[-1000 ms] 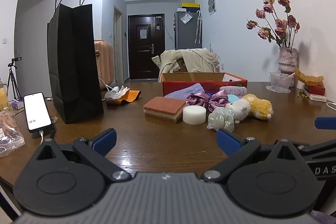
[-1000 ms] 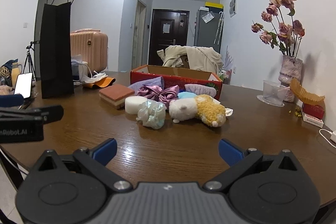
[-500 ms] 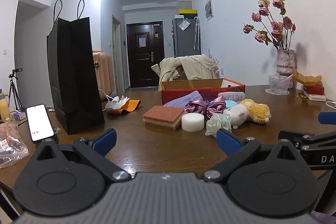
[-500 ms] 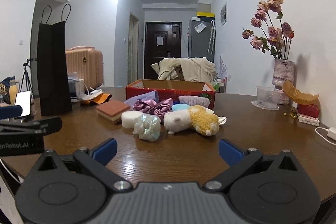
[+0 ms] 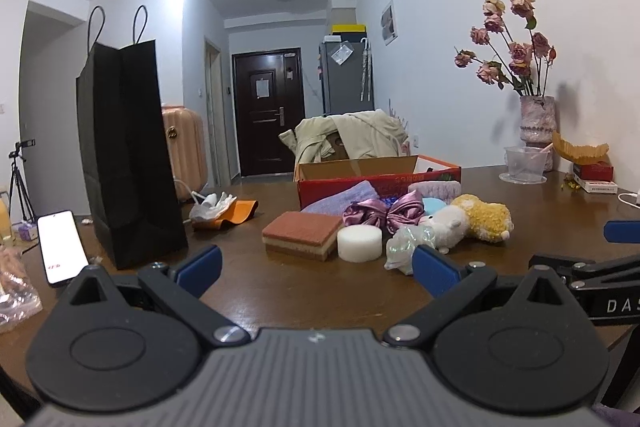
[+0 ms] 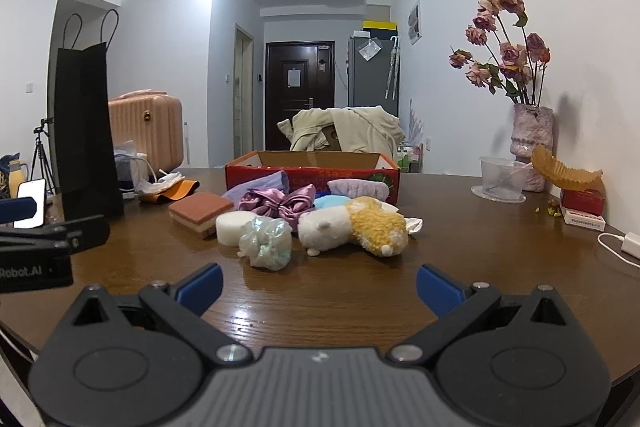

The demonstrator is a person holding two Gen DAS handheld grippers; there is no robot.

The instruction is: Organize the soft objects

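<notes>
Soft things lie in a cluster mid-table before a red cardboard box (image 6: 248, 173): an orange-brown sponge (image 6: 200, 209), a white round sponge (image 6: 234, 227), an iridescent scrunchie (image 6: 266, 243), a purple satin bow (image 6: 276, 205), a white and yellow plush (image 6: 352, 227), a lilac cloth (image 6: 260, 185). The left wrist view shows the sponge (image 5: 302, 235), white sponge (image 5: 359, 243), scrunchie (image 5: 404, 247), plush (image 5: 472, 221) and box (image 5: 320, 187). My left gripper (image 5: 316, 267) and right gripper (image 6: 318, 287) are open and empty, near the table's front edge, short of the cluster.
A tall black paper bag (image 5: 128, 155) stands at the left with a lit phone (image 5: 60, 247) beside it. A vase of dried roses (image 6: 532, 143), a clear cup (image 6: 500, 179) and small boxes (image 6: 582, 205) stand at the right. A charger cable (image 6: 624, 245) lies at the right edge.
Both grippers have tilted up and drawn back a little, so the cluster sits lower and smaller in view. Nothing on the table has moved.
</notes>
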